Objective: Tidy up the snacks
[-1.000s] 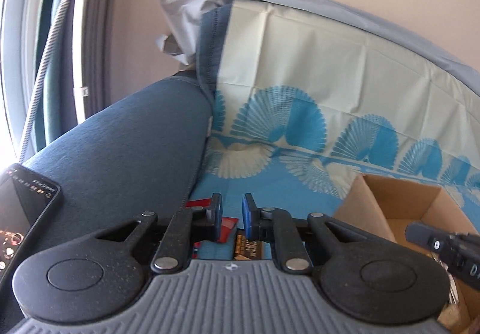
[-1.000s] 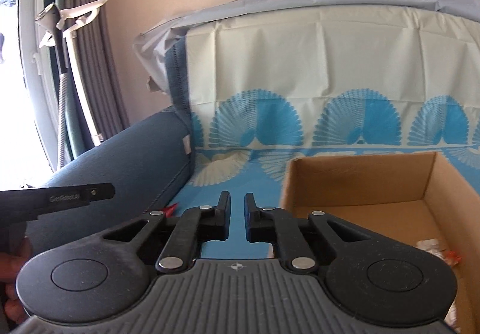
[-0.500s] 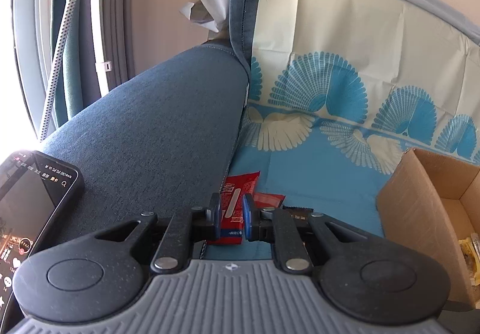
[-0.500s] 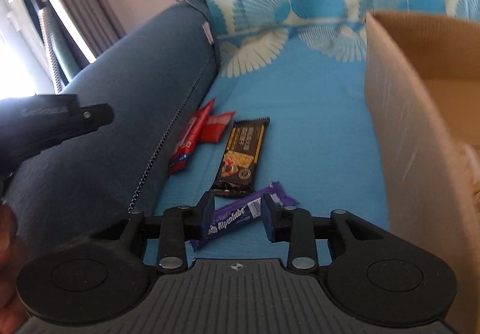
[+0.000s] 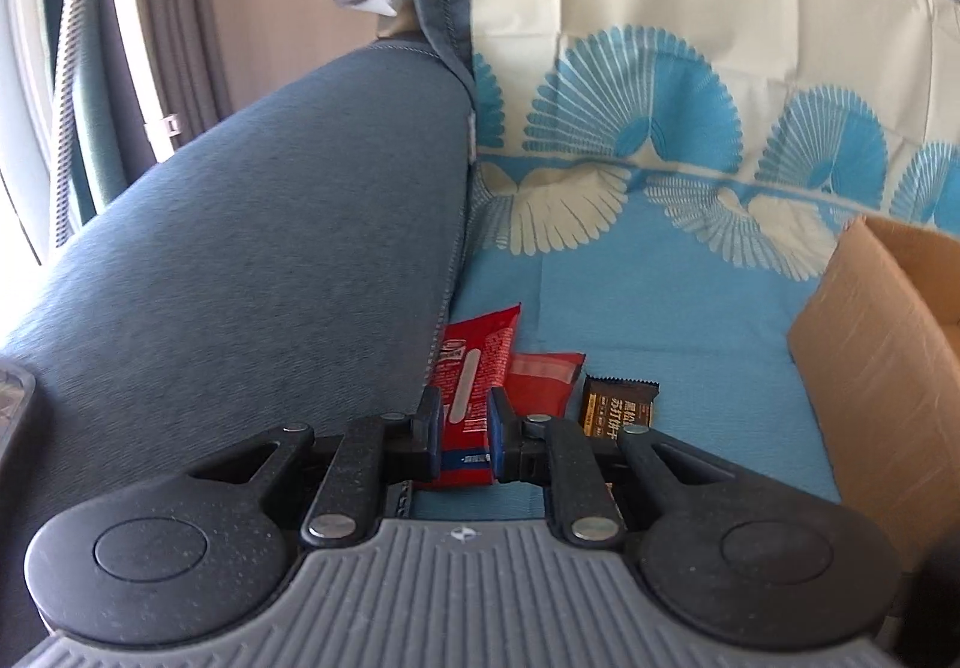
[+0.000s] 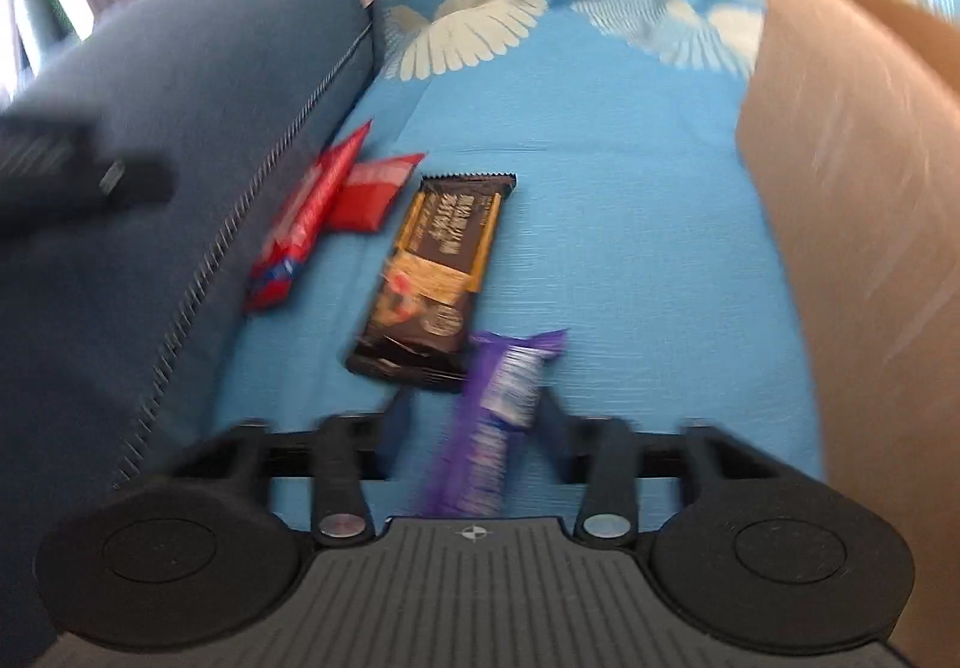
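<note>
A long red snack pack [image 5: 474, 368] lies on the blue sofa cover against the armrest, with a smaller red packet [image 5: 540, 383] and a dark brown bar [image 5: 618, 407] beside it. My left gripper [image 5: 465, 425] hovers over the long red pack, jaws a small gap apart, holding nothing. In the right wrist view, which is blurred, my right gripper [image 6: 474, 428] is open with its jaws on either side of a purple bar [image 6: 492, 416]. The brown bar [image 6: 435, 272] and red packs [image 6: 312, 218] lie beyond it. A cardboard box [image 6: 840, 188] stands at right.
The dark blue sofa armrest [image 5: 240, 260] rises at left. The box wall [image 5: 870, 356] stands right of the snacks. The patterned cover [image 5: 660, 158] runs up the backrest. The left gripper's body [image 6: 78, 176] shows at left in the right wrist view.
Both grippers have come down toward the snacks. The right gripper has opened wider around the purple bar. The left has moved closer over the long red pack.
</note>
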Tool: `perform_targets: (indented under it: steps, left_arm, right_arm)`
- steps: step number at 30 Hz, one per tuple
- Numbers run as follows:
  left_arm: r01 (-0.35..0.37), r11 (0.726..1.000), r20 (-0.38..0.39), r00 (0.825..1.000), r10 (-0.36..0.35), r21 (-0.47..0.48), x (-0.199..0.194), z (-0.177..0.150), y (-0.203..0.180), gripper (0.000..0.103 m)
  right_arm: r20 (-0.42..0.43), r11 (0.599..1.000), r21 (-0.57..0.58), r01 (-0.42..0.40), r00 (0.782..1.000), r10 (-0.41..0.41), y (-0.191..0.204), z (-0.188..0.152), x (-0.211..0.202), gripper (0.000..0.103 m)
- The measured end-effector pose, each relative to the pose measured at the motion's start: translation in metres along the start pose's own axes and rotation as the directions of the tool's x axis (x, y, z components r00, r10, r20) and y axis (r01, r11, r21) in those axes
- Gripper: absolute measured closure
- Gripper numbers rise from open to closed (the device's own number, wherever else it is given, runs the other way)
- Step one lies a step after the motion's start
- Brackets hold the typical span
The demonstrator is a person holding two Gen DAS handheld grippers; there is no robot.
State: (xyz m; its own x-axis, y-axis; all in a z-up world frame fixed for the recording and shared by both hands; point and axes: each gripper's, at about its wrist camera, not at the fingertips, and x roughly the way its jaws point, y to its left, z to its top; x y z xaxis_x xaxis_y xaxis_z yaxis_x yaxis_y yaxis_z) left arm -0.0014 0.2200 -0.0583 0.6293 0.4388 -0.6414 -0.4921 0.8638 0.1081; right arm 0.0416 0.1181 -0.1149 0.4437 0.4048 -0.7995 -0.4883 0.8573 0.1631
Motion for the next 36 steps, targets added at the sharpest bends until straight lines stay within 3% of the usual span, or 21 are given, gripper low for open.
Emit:
perform_targets:
  steps: [6, 13, 18, 20, 24, 27, 29, 31, 33, 36]
  left_arm:
    - [-0.021, 0.993, -0.099, 0.995, 0.032, 0.115, 0.052, -0.004, -0.028, 0.074]
    - [-0.12, 0.967, -0.172, 0.972, 0.16, 0.223, 0.096, -0.014, -0.043, 0.073]
    - [-0.144, 0.966, -0.158, 0.971, 0.181, 0.216, 0.094, -0.012, -0.04, 0.094]
    - [-0.144, 0.97, -0.146, 0.974, 0.175, 0.197, 0.085, -0.011, -0.036, 0.095]
    - [-0.098, 0.987, -0.124, 0.986, 0.114, 0.127, 0.053, -0.009, -0.027, 0.096]
    - [-0.022, 1.0, -0.105, 0.994, 0.02, -0.014, 0.02, -0.008, -0.01, 0.096]
    - [0.052, 0.992, -0.085, 0.994, -0.063, -0.116, -0.002, -0.01, 0.003, 0.096]
    - [0.16, 0.959, -0.064, 0.982, -0.179, -0.232, -0.021, -0.015, 0.016, 0.096]
    - [0.259, 0.907, -0.062, 0.953, -0.295, -0.333, -0.033, -0.023, 0.026, 0.096]
    - [0.317, 0.851, -0.098, 0.916, -0.389, -0.418, -0.039, -0.033, 0.032, 0.096]
  right_arm:
    - [-0.011, 0.999, 0.045, 0.009, 1.0, -0.008, -0.02, 0.003, -0.009, 0.084]
    - [-0.025, 0.999, 0.023, -0.029, 0.999, 0.03, -0.031, 0.004, -0.017, 0.084]
    - [-0.048, 0.996, -0.008, -0.084, 0.995, 0.084, -0.035, 0.002, -0.024, 0.084]
    - [-0.054, 0.994, -0.028, -0.102, 0.993, 0.1, -0.034, -0.001, -0.029, 0.084]
    - [-0.046, 0.988, -0.092, -0.123, 0.992, 0.12, -0.03, -0.009, -0.045, 0.084]
    - [-0.034, 0.981, -0.138, -0.136, 0.991, 0.133, -0.027, -0.02, -0.062, 0.084]
    - [-0.033, 0.976, -0.169, -0.139, 0.99, 0.136, -0.026, -0.027, -0.074, 0.084]
    - [-0.026, 0.971, -0.187, -0.152, 0.988, 0.149, -0.025, -0.034, -0.085, 0.084]
    - [-0.02, 0.965, -0.21, -0.16, 0.987, 0.159, -0.024, -0.04, -0.094, 0.084]
    - [-0.025, 0.961, -0.229, -0.156, 0.988, 0.154, -0.023, -0.045, -0.096, 0.084]
